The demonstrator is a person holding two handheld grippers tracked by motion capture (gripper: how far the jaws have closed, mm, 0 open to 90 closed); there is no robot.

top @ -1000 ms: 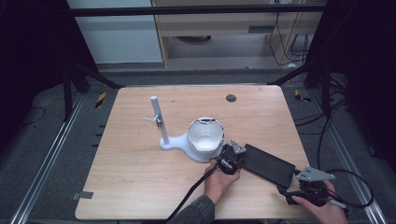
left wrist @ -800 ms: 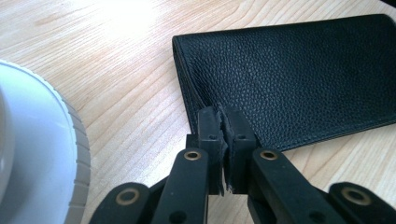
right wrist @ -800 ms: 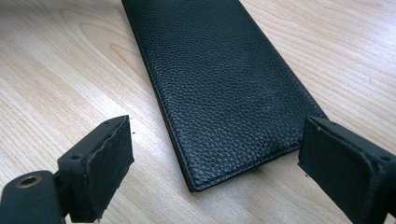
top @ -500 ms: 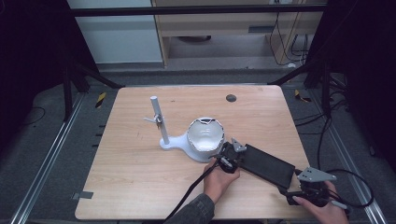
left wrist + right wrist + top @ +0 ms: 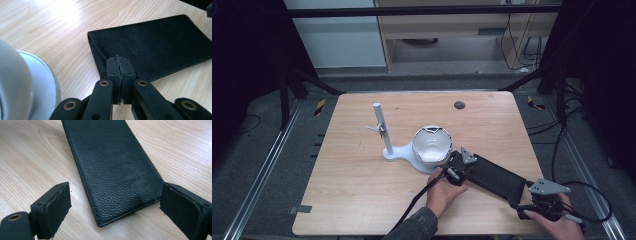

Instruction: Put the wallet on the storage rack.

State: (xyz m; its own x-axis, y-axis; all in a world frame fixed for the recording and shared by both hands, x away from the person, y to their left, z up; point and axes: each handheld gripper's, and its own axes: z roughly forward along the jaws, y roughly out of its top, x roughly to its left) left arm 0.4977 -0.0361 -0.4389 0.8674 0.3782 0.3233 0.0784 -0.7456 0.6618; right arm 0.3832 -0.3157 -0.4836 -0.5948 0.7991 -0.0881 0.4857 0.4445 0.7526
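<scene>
Black pouch (image 5: 494, 176) in left gripper (image 5: 456, 167)

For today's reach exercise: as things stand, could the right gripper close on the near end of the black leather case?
Probably yes. The right gripper has its jaws open to either side of the black leather case, whose end lies flat on the table with nothing between.

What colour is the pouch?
Black, with a pebbled grain; the pouch shows best in the right gripper view.

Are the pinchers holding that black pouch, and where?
The left gripper is shut on the black pouch, pinching the edge at its open end. The right gripper is open around the other end, not gripping.
</scene>
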